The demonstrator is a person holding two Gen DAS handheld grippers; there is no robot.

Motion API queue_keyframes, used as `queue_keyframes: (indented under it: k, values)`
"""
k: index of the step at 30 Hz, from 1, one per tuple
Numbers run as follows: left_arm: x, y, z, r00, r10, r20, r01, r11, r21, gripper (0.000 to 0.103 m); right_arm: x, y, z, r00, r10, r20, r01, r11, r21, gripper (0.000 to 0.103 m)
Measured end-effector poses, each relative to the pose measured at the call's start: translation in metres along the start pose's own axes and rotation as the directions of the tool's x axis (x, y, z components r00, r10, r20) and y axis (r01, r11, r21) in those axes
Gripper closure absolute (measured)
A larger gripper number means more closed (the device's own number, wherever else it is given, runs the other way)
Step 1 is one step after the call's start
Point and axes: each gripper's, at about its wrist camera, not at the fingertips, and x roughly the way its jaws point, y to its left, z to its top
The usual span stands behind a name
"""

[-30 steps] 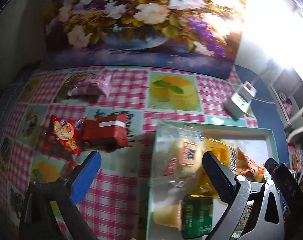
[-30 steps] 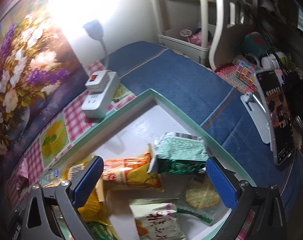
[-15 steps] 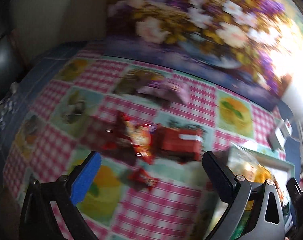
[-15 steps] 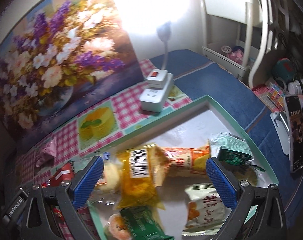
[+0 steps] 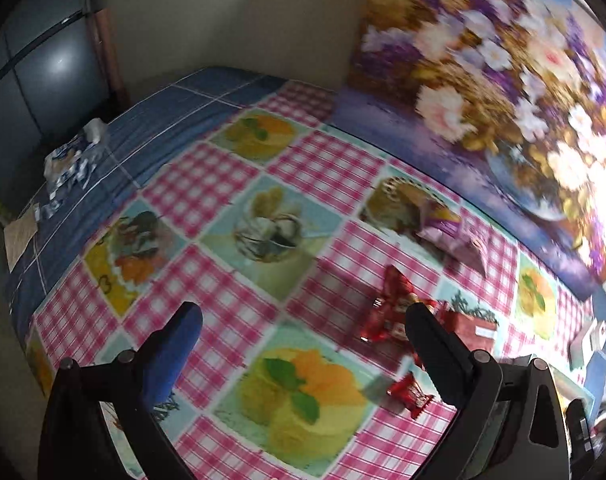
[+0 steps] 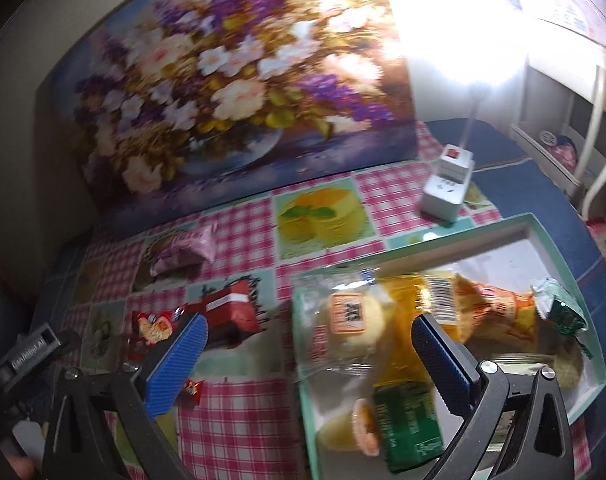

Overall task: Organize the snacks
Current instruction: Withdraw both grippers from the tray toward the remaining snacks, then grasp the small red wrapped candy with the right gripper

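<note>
Red snack packets [image 5: 387,312] lie beside the spread, empty left gripper's [image 5: 303,334] right finger

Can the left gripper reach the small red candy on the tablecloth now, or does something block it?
Probably yes. The left gripper is open and empty, and the small red candy lies alone on the tablecloth close beside its right finger, with nothing covering it.

Both the left gripper [image 5: 303,322] and right gripper [image 6: 309,338] have black angular frames with silver screws and ribbed blue pads [image 6: 179,360], and a label sits on a bracket at nine o'clock.
</note>
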Motion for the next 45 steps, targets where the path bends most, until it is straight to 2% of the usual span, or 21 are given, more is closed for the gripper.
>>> queue_keyframes:
  k: [8,13,19,25,29,31,35,43,45]
  values:
    - [0.011,0.029,0.006,0.999,-0.014,-0.035,0.011,0.996,-0.084,0.002,0.025,0.042,-0.018,0.993,0.071,-0.094,-0.08,0.993,-0.091,0.0]
    - [0.035,0.023,-0.001,0.995,0.018,-0.1,-0.02,1.0,-0.01,0.002,0.043,0.063,-0.032,0.985,0.082,-0.149,-0.104,0.984,-0.146,0.0]
    - [0.073,0.014,-0.018,0.977,0.077,-0.197,-0.065,0.996,0.066,0.002,0.064,0.078,-0.047,0.977,0.068,-0.202,-0.108,0.975,-0.196,0.0]
    - [0.09,0.019,-0.024,0.964,0.135,-0.227,-0.121,0.99,0.073,0.002,0.08,0.092,-0.06,0.969,0.05,-0.243,-0.114,0.959,-0.258,0.0]
    - [0.093,0.029,-0.023,0.963,0.125,-0.237,-0.122,0.992,0.029,0.002,0.088,0.098,-0.068,0.965,0.038,-0.259,-0.114,0.952,-0.285,0.002]
    - [0.094,0.031,-0.023,0.964,0.118,-0.24,-0.118,0.993,0.016,0.002,0.09,0.101,-0.072,0.966,0.038,-0.257,-0.118,0.946,-0.303,0.014]
    - [0.094,0.03,-0.025,0.965,0.107,-0.241,-0.11,0.994,0.0,0.002,0.091,0.108,-0.077,0.971,0.021,-0.238,-0.104,0.934,-0.342,0.02]
    - [0.093,0.042,-0.019,0.967,0.087,-0.237,-0.096,0.995,-0.025,0.002,0.089,0.105,-0.073,0.979,0.011,-0.204,-0.082,0.935,-0.344,0.054]
    - [0.092,0.041,-0.019,0.968,0.083,-0.235,-0.091,0.995,-0.026,0.002,0.089,0.102,-0.072,0.979,0.02,-0.201,-0.088,0.938,-0.334,0.059]
